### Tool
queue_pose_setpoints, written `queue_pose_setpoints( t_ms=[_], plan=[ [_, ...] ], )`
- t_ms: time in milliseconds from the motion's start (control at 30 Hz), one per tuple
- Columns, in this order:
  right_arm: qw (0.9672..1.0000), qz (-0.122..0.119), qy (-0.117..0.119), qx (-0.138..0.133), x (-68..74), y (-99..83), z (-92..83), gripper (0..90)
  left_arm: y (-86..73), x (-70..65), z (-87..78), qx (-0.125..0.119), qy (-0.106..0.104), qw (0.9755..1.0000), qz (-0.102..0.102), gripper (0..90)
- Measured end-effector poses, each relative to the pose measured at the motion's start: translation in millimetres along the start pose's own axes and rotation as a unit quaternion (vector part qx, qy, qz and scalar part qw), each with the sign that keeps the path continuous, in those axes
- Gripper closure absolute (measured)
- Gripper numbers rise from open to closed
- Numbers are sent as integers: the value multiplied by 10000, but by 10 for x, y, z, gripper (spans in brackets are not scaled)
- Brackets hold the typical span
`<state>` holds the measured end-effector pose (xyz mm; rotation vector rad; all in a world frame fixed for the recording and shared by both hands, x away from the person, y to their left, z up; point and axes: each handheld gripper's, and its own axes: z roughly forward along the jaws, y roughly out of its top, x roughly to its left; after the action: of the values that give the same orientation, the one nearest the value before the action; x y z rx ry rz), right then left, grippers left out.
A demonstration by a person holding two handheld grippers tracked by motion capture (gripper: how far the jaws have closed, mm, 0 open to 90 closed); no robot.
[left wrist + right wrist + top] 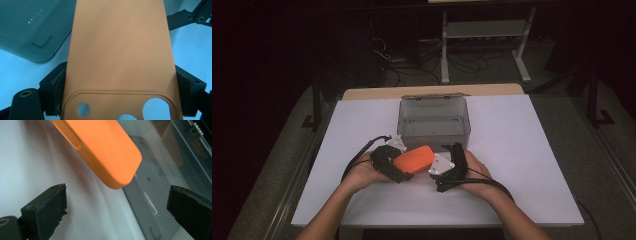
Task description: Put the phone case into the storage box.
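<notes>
High view: the left gripper (pixel 404 167) clamps an orange phone case (pixel 414 158) by its long sides, holding it above the white tabletop (pixel 522 150) near the front edge, just in front of a clear lidless box (pixel 434 120). Left gripper view shows both jaws pressed on the case. The right gripper (pixel 117 202) stands wide open, holding nothing, its tips just short of the case's free end

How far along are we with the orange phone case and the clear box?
Done: the left gripper is shut on the orange phone case, lifted off the white table. In hand: the right gripper waits open by its free end. Left: the clear box stands open and looks empty, so placing it probably remains.
</notes>
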<state>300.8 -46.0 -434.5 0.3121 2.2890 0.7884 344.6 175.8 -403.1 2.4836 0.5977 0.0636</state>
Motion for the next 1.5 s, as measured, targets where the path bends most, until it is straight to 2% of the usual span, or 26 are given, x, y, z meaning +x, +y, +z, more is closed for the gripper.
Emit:
queue_pose_setpoints(
  t_ms=[400, 433, 767, 1033, 1267, 1500],
  plan=[
    [9986, -412, -333, 19, 42, 14, -23, 24, 14, -14, -6, -20, 11, 10000, 9, 157],
    [9980, -515, -360, 45, 42, 15, -25, 25, 14, -15, -6, -19, 10, 10000, 9, 157],
    [9945, -863, -582, 88, 95, 36, -24, 24, 21, -19, -8, -20, 8, 10000, 3, 157],
    [9923, -1017, -700, 97, 130, 50, -29, 25, 25, -23, 0, -37, 0, 10000, -3, 156],
    [9891, -1230, -800, 104, 177, 69, -30, 25, 31, -22, 2, 5, -3, 10000, 44, 156],
    [9841, -1514, -920, 107, 233, 83, -26, 29, 38, -28, 6, 25, 2, 10000, 72, 156]
  ],
)
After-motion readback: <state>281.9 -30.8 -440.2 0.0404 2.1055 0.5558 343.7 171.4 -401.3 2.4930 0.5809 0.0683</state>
